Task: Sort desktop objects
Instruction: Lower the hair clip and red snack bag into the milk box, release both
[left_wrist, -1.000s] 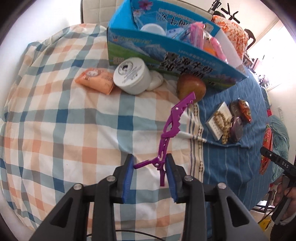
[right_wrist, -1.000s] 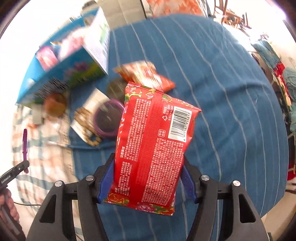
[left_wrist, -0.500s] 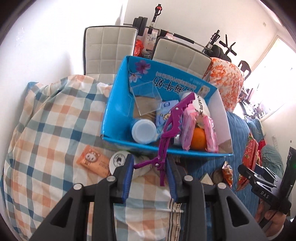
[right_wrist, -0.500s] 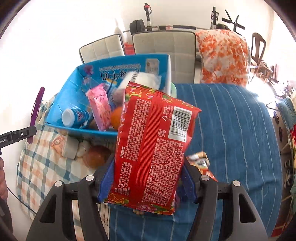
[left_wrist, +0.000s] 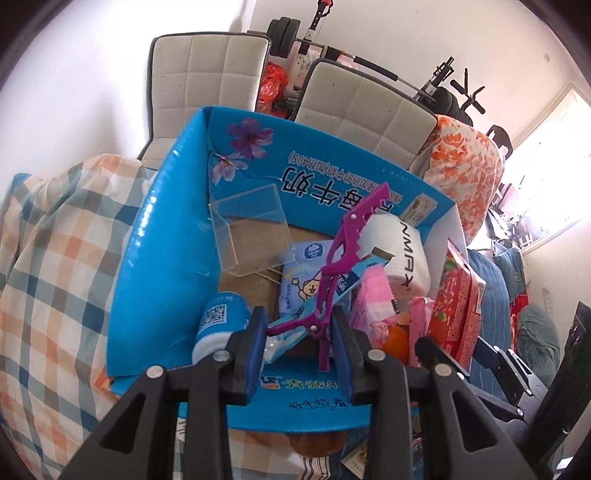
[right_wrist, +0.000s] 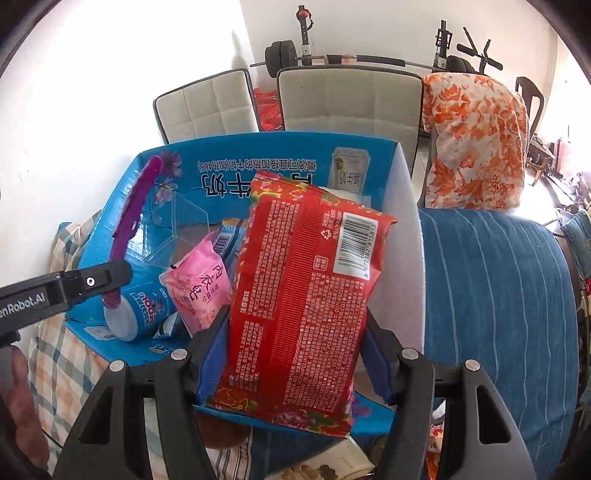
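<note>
Beyond the table: white walls, two padded chairs (right_wrist: 347, 99), a barbell rack at top centre. Tabletop draped in checked cloth (left_wrist: 55, 258) at frame left and blue striped cloth (right_wrist: 498, 288) at frame right.

Item 1: blue carton (left_wrist: 147, 236), centre of both views, open-topped. Contents seen: clear plastic box (left_wrist: 247, 229), white roll (left_wrist: 399, 251), pink packs (right_wrist: 199, 288), small blue-and-white bottle (left_wrist: 218, 321), an orange, partly hidden.

Item 2: purple hair clip (left_wrist: 343, 254), clamped at its hinge end between the pads of my left gripper (left_wrist: 299, 350); its toothed tip points to upper centre of frame, over the carton's interior.

Item 3: red snack packet (right_wrist: 303, 295), pinched across its lower half in my right gripper (right_wrist: 291, 358); it stands upright over the carton's right half, barcode at upper right.

Change noted: a second ago both grippers hung over the open cloths with their loads, the carton far up-frame. Now the carton fills both views and each load is above its opening.

Assessment: transport done for both items; release into the carton is what remains, I judge. Other small things at the bottom edges, below the carton, are not yet sorted.
</note>
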